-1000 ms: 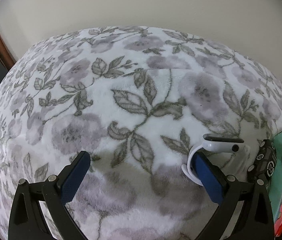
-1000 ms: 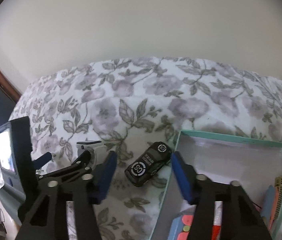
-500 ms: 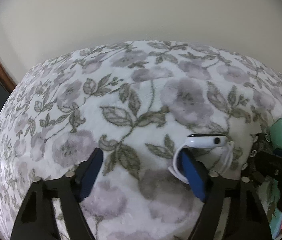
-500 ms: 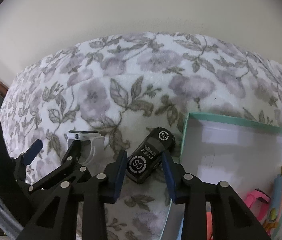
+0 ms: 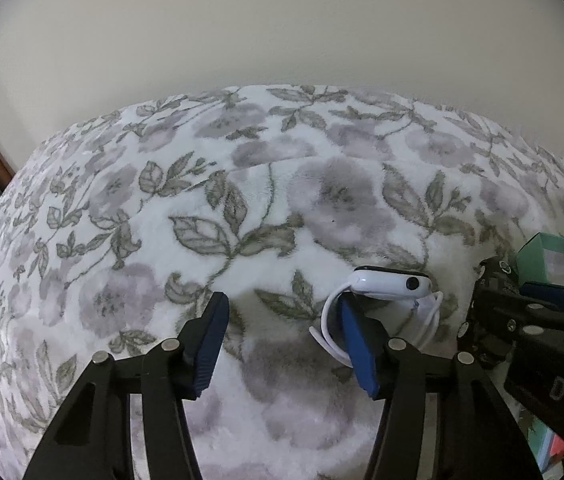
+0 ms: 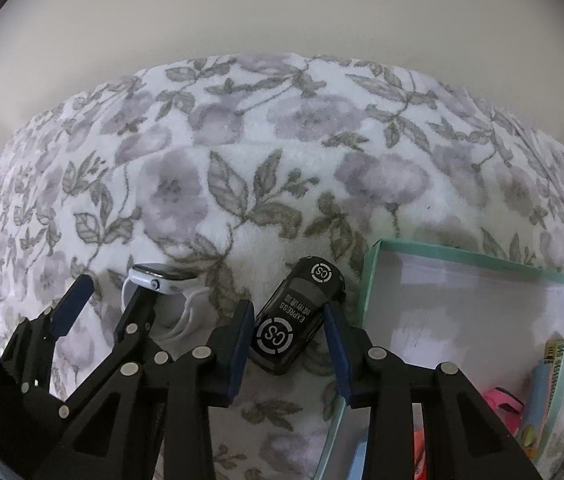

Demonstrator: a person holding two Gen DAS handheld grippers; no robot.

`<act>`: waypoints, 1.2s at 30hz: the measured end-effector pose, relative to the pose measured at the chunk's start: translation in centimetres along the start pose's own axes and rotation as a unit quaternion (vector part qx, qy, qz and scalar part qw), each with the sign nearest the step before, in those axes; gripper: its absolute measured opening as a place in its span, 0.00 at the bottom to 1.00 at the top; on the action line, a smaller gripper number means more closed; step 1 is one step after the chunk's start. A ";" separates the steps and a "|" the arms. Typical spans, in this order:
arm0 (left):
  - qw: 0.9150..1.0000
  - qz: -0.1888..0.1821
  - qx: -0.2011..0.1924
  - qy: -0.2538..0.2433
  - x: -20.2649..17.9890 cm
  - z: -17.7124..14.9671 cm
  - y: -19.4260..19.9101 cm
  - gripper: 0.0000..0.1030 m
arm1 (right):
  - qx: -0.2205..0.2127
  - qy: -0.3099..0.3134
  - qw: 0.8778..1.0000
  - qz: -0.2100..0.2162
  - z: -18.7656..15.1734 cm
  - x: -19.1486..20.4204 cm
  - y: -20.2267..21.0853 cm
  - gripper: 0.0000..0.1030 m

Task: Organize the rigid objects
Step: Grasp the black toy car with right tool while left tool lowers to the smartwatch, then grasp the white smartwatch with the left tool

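The right gripper [image 6: 288,334] has been closing; its pads now sit on both sides of the black toy car [image 6: 296,318], which lies long-ways pointing away, just beside the green box [image 6: 470,258]; the left gripper [image 5: 282,344] has been closing too, half open, one finger inside the white watch [image 5: 390,286] strap, gripping nothing yet.

Count: one white smartwatch [image 6: 161,280]; one black toy car [image 6: 298,316]; one teal-rimmed box [image 6: 470,256]; one floral blanket [image 6: 282,152]; two hand-held grippers, left [image 5: 282,344] and right [image 6: 288,344]. Box contents at near right too cluttered to count.
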State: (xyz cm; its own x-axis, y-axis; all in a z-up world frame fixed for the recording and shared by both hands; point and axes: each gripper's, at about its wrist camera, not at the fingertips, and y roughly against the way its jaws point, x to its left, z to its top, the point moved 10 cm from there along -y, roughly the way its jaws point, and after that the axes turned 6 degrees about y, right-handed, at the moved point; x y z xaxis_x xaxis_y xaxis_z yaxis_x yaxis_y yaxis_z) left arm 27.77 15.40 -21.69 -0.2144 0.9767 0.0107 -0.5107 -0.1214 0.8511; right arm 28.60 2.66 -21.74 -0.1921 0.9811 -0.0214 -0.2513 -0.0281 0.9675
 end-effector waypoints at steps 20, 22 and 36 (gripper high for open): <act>1.000 -0.024 0.002 0.009 -0.2 0.1 -0.1 0.54 | 0.048 -0.002 0.999 0.009 -0.2 1.0 -0.9 0.40; 1.000 -0.027 0.002 0.007 -0.4 0.0 0.0 0.50 | 0.047 -0.002 0.999 0.006 -0.1 1.0 -1.0 0.41; 0.999 -0.053 0.000 0.007 -0.8 -0.1 0.5 0.20 | 0.031 -0.014 0.999 0.015 -0.4 0.1 -1.8 0.38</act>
State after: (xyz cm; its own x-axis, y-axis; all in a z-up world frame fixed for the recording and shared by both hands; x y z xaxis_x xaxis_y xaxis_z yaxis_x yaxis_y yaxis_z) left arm 27.59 14.55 -21.31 -0.1717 0.9813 -0.0867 -0.5309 -0.0180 0.8473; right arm 28.68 2.69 -23.59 -0.1714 0.9851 0.0144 -0.1855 -0.0466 0.9815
